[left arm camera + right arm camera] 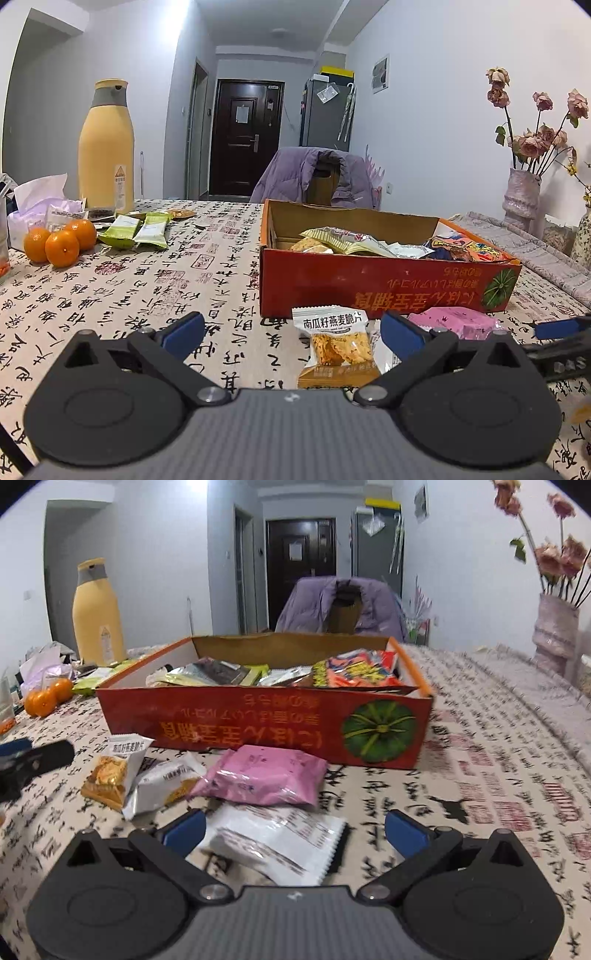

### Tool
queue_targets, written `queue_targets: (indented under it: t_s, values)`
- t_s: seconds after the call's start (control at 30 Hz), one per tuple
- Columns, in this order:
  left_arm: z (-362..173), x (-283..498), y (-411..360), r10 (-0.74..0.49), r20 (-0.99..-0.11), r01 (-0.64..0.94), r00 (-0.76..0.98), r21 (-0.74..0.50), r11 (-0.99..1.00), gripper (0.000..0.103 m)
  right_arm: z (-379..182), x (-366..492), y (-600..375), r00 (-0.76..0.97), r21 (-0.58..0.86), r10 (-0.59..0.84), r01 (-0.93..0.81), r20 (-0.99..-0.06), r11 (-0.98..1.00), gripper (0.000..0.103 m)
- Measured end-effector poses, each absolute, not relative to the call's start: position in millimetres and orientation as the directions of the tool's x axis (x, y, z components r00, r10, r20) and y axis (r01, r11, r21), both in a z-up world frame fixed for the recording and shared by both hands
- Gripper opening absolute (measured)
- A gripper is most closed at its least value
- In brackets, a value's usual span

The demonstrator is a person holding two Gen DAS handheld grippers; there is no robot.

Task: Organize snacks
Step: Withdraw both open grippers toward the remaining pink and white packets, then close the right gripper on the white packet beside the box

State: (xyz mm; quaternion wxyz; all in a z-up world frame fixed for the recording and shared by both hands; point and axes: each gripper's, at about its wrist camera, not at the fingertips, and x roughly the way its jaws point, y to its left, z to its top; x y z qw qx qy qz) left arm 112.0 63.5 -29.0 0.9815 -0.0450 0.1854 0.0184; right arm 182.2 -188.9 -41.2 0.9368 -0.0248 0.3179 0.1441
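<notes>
A red cardboard box (332,280) (236,720) holds several snack packets. In front of it lie an oat-crisp packet (338,345) (114,766), a pink packet (458,323) (262,777), a silver packet (162,788) and a white packet (284,843). My left gripper (291,332) is open, its fingers either side of the oat-crisp packet, apart from it. My right gripper (293,830) is open over the white packet. Two green packets (136,230) lie at the far left.
Three oranges (59,240) (46,698), a yellow flask (107,147) (96,613) and tissues (40,206) stand at the left. A vase of dried roses (521,195) (554,635) stands at the right. A chair with a purple jacket (314,177) is behind the table.
</notes>
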Motion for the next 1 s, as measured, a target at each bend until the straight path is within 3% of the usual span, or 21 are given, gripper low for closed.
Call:
queue_targets:
  t_s: [0.23,0.47,0.77,1.0]
  values:
    - [-29,111,64,0.012,-0.365,-0.049,0.931,-0.090,0.995,0.103,-51,205,-168,0.703,0.052,0.202,-0.229,-0.682,0.972,0.103]
    - [-29,111,65,0.007,-0.364,-0.046,0.931,-0.099,0.994,0.103,-54,199,-168,0.712,0.017,0.211,-0.270,-0.669,0.963,0.102]
    - [-29,111,65,0.005,-0.362,-0.046,0.932,-0.103,0.994,0.103,-50,184,-185,0.726,0.024,0.261,-0.320,-0.636,0.947,0.074]
    - [-29,111,65,0.008,-0.366,-0.047,0.931,-0.099,0.994,0.103,-50,173,-198,0.747,0.039,0.263,-0.303,-0.610,0.952,0.067]
